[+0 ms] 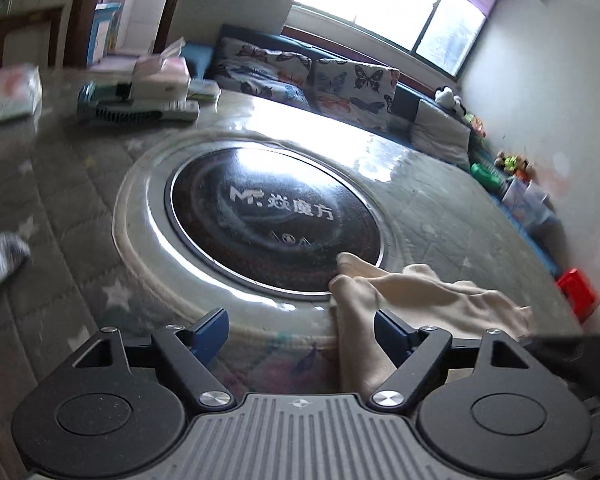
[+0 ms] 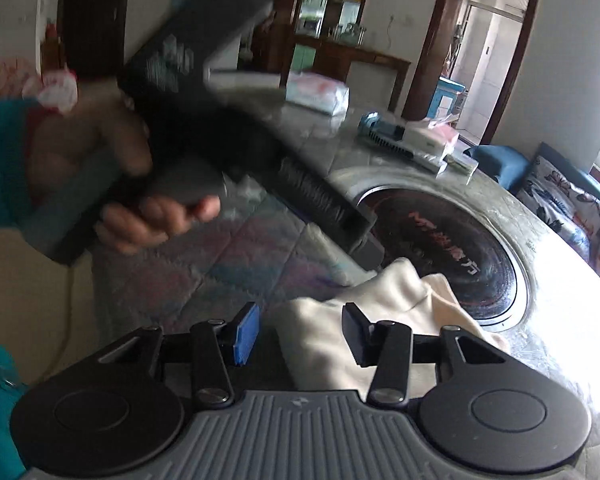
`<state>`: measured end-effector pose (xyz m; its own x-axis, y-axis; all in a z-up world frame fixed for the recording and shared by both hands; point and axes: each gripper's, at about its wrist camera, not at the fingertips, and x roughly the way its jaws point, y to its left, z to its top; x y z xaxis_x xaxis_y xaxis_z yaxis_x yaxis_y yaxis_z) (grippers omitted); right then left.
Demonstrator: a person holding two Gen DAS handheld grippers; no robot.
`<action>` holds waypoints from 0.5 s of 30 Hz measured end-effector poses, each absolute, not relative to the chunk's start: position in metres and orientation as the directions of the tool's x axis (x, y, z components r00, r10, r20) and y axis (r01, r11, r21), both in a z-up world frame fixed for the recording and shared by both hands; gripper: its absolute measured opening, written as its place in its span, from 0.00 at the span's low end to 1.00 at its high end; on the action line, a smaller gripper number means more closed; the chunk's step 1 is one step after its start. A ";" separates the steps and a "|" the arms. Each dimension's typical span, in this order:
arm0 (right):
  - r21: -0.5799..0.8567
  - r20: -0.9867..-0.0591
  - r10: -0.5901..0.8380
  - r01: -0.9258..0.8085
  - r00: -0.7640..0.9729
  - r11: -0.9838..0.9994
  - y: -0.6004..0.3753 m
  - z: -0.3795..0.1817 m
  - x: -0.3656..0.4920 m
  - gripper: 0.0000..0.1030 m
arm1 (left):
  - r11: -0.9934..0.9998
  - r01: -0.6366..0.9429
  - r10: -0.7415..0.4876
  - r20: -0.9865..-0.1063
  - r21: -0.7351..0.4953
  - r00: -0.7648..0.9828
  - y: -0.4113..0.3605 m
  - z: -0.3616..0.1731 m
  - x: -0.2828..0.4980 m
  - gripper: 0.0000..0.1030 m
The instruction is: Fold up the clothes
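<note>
A soft cream cloth (image 1: 428, 300) lay crumpled on the quilted, star-printed tabletop (image 1: 60, 208), its edge lapping the glossy black round hob (image 1: 276, 220). The left gripper (image 1: 300, 334) had its blue-padded jaws wide apart, empty. The right gripper (image 2: 300, 334) stood with jaws apart over the cloth.

A cream knit cloth (image 1: 420, 300) lies by a black glass round hob (image 1: 276, 220); the quilted surface (image 1: 60, 208) looks grey-green with pale stars; cushions (image 1: 352, 84) bear butterflies.
</note>
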<state>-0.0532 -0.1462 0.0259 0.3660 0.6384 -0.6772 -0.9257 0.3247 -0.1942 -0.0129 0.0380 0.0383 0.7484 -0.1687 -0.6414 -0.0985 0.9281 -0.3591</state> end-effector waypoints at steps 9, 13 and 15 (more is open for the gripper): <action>-0.170 -0.670 0.624 -0.901 0.403 0.399 -0.149 0.017 -0.052 0.15 | 0.839 -0.143 -0.278 -0.639 -0.525 0.717 0.032 0.032 -0.011 0.79; -0.063 -0.630 0.670 -0.886 0.393 0.460 -0.167 0.036 -0.041 0.14 | 0.767 -0.189 -0.330 -0.630 -0.613 0.703 0.029 0.028 -0.002 0.78; -0.028 -0.615 0.686 -0.880 0.389 0.474 -0.174 0.041 -0.038 0.13 | 0.736 -0.216 -0.343 -0.629 -0.642 0.698 0.028 0.025 0.002 0.74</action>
